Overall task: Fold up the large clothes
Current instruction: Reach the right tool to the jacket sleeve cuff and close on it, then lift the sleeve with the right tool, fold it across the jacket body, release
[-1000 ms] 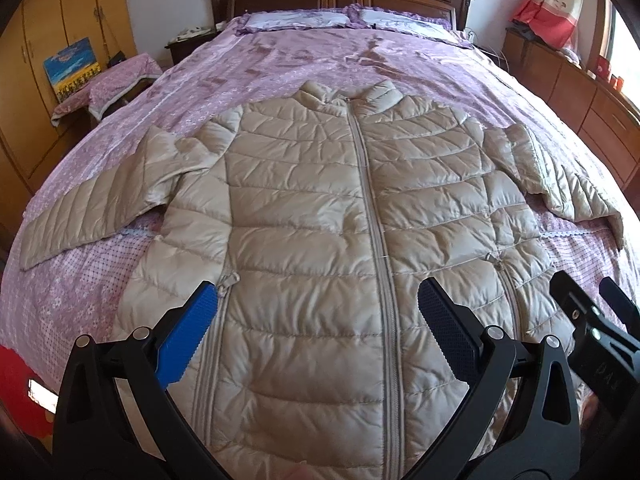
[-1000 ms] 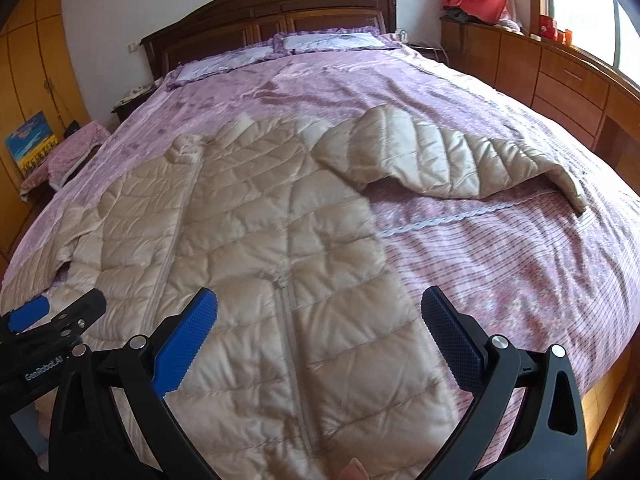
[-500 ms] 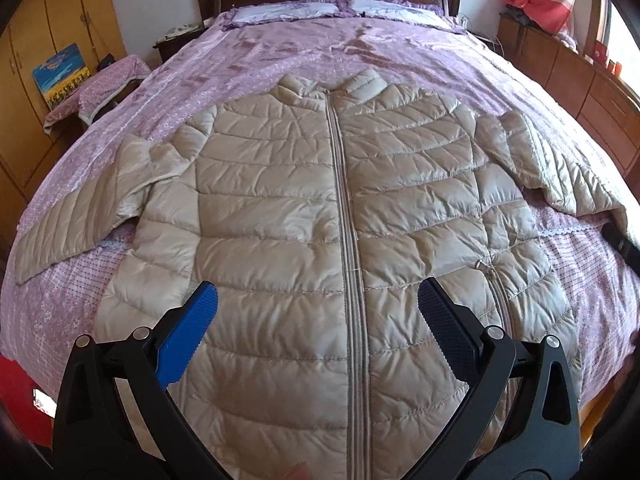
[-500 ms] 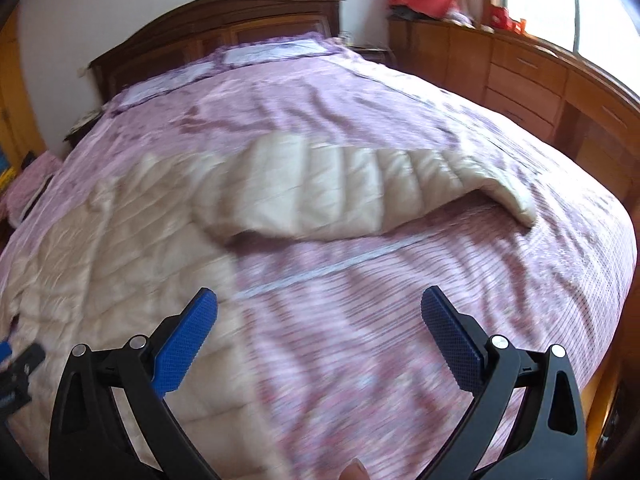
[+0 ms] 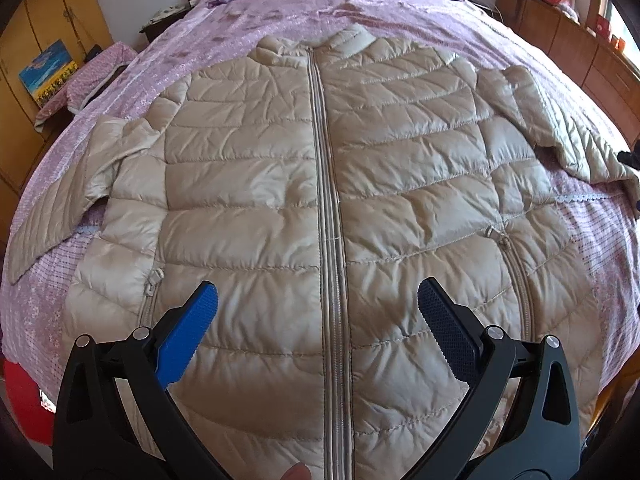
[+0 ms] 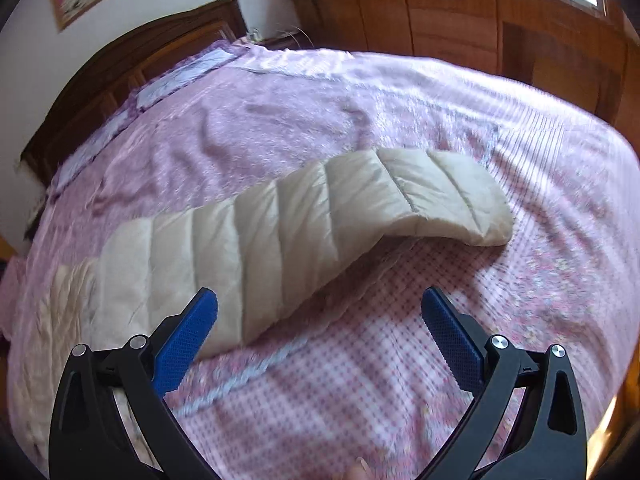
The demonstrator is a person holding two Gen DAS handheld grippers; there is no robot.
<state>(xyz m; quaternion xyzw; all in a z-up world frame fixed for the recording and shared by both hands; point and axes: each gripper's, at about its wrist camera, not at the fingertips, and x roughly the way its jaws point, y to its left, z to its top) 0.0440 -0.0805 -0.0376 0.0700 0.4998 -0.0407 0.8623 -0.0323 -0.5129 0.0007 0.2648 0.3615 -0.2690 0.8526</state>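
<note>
A beige quilted down jacket [image 5: 320,184] is lying face up and zipped on a purple patterned bedspread [image 5: 400,12], filling the centre of the left wrist view, its collar pointing toward the top of the frame and its hem running off the bottom edge. One sleeve is trailing toward the lower left of that frame, and the other sleeve [image 6: 280,232] is stretching toward the right edge; in the right wrist view it is crossing the middle of the frame, cuff at centre right.

The left gripper [image 5: 318,312] is hovering over the lower front panels with its blue-padded jaws spread wide, gripping nothing. The right gripper [image 6: 320,320] is likewise gaping wide and empty, hanging over the bedspread just below the sleeve; that view is blurred.

The jacket is looking light, puffy and soft, with a sheeny shell that is probably going to slide between the pads. Its filling is likely to spring back, so folds may need pressing down. A sound hold would be on the cuff or a stitched seam, where the fabric is thinner and less slippery than the padded channels. The sleeve seems the likely first thing to fold in across the body.
</note>
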